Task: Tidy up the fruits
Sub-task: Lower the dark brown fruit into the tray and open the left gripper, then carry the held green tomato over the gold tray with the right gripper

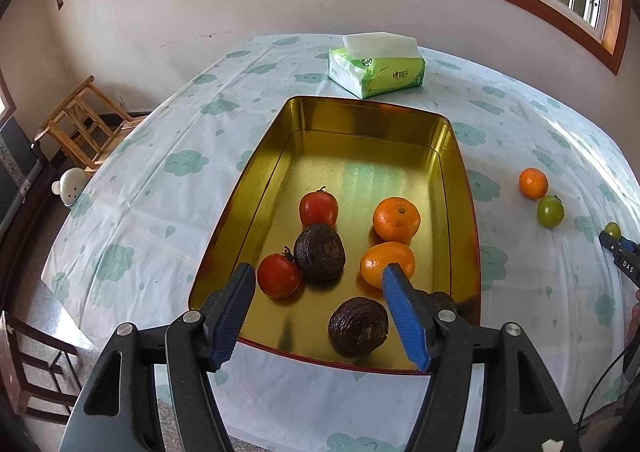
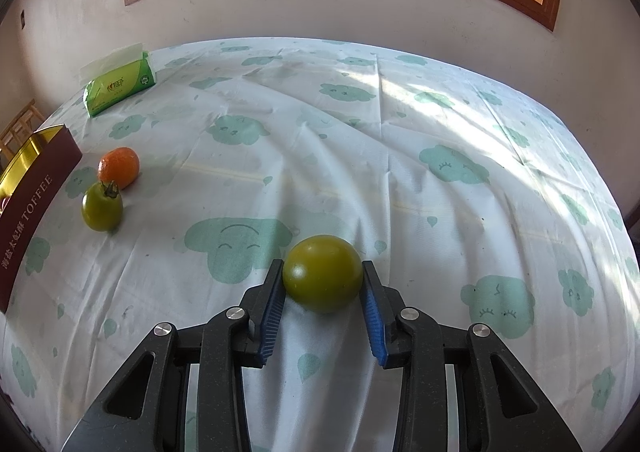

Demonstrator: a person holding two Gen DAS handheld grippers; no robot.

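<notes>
Cloud-print cloth covers the desk [image 2: 320, 123]. Right tongs [image 2: 323, 284] pinch a smooth round green tomato [image 2: 322, 272] at its widest girth, mid-desk: light, slick, bruisable, so squeeze gently. Left tongs [image 1: 318, 280] gape empty over the gold rectangular tin [image 1: 360, 119].

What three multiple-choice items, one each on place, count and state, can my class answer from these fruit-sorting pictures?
1. Where is the tissue pack relative to the gold tin?
A) inside it
B) on the tablecloth beyond its far end
C) under it

2. How many red tomatoes lie in the tin?
A) one
B) two
C) four

3. What state is the right gripper in?
A) open, empty
B) shut on a green tomato
C) shut on a mandarin

Answers: B, the pack sits past the far rim; B, two red ones show inside; B, its jaws press both sides of the green tomato.
</notes>
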